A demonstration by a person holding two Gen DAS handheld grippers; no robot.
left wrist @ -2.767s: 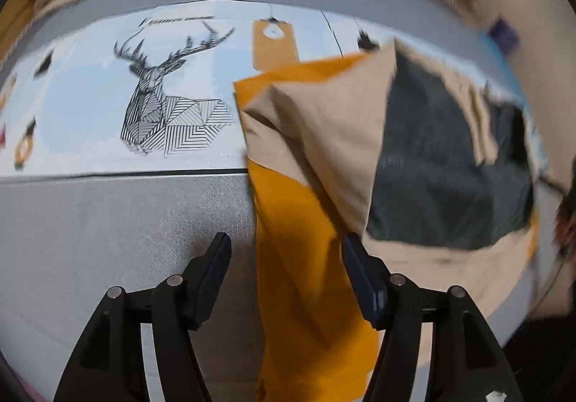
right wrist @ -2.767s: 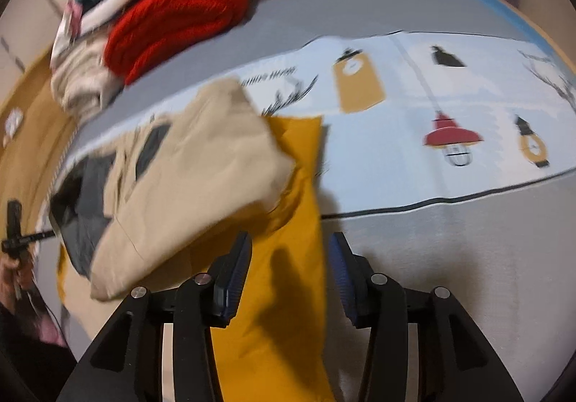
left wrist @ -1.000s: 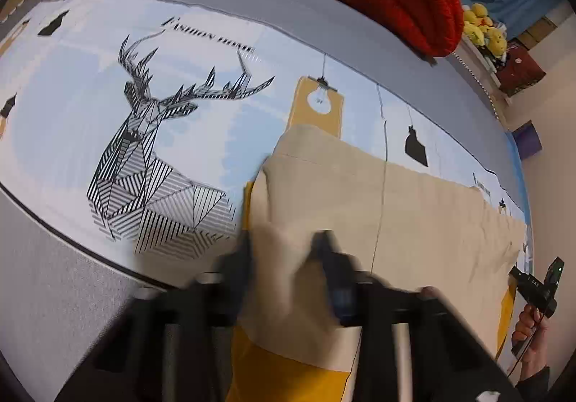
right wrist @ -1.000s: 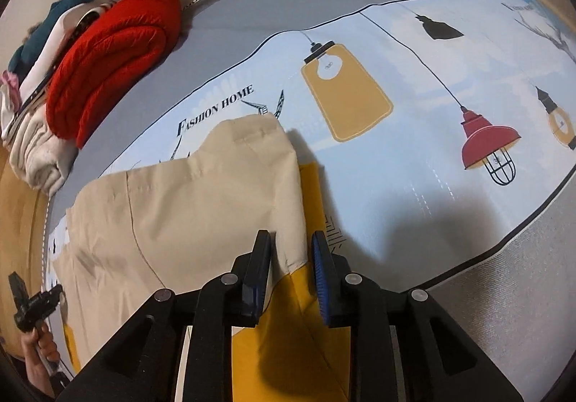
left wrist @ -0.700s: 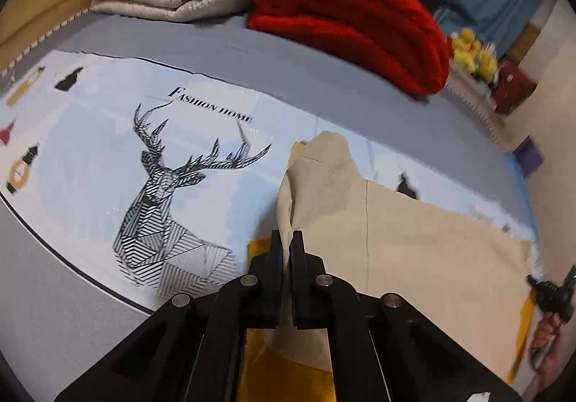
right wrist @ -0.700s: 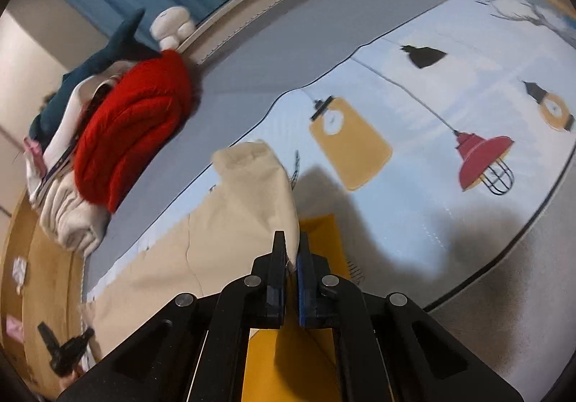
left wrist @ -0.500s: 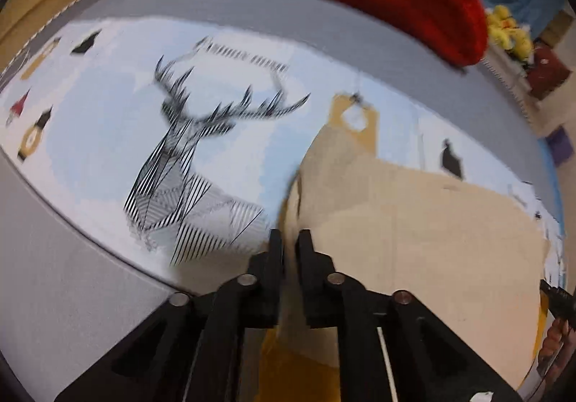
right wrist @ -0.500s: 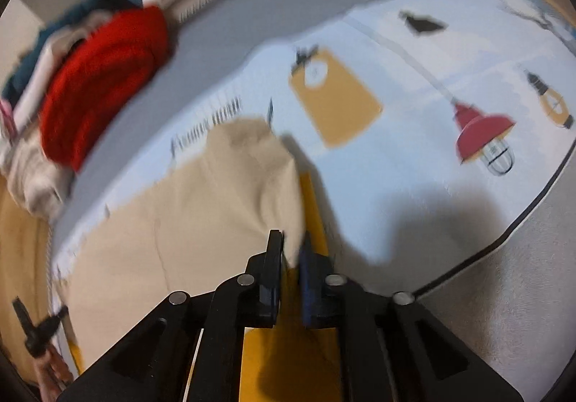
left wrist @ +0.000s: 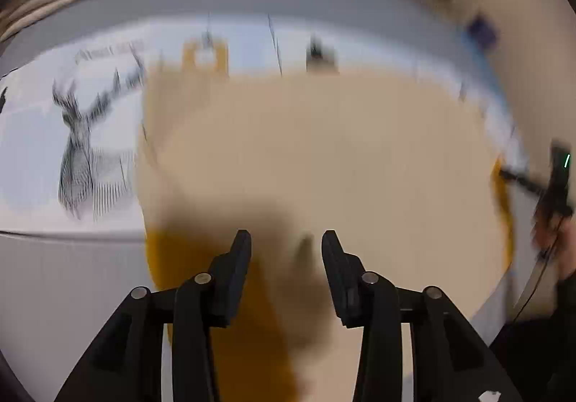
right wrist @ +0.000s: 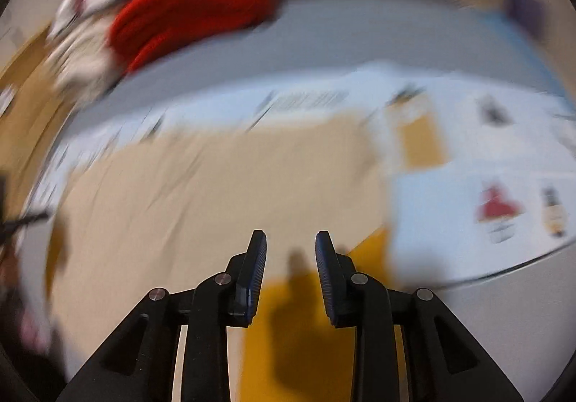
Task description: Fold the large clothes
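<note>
Now lying flat at twelve o'clock: beige garment (left wrist: 324,157), both corners released. Left gripper (left wrist: 286,247) and right gripper (right wrist: 291,247) having just been opening, jaws apart, nothing between them, hanging over cloth on yellow underlayer (right wrist: 298,337) and printed bedspread (left wrist: 43,135). Judging this fold finished; next, needing a fresh edge grip for folding again.

beige-and-mustard garment (left wrist: 324,157), red knit (right wrist: 190,16), deer-print sheet (left wrist: 43,135)

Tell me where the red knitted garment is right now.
The red knitted garment lies at the far edge of the grey bedspread, upper left in the right wrist view, beside a pile of pale folded clothes and well beyond the beige garment.
</note>
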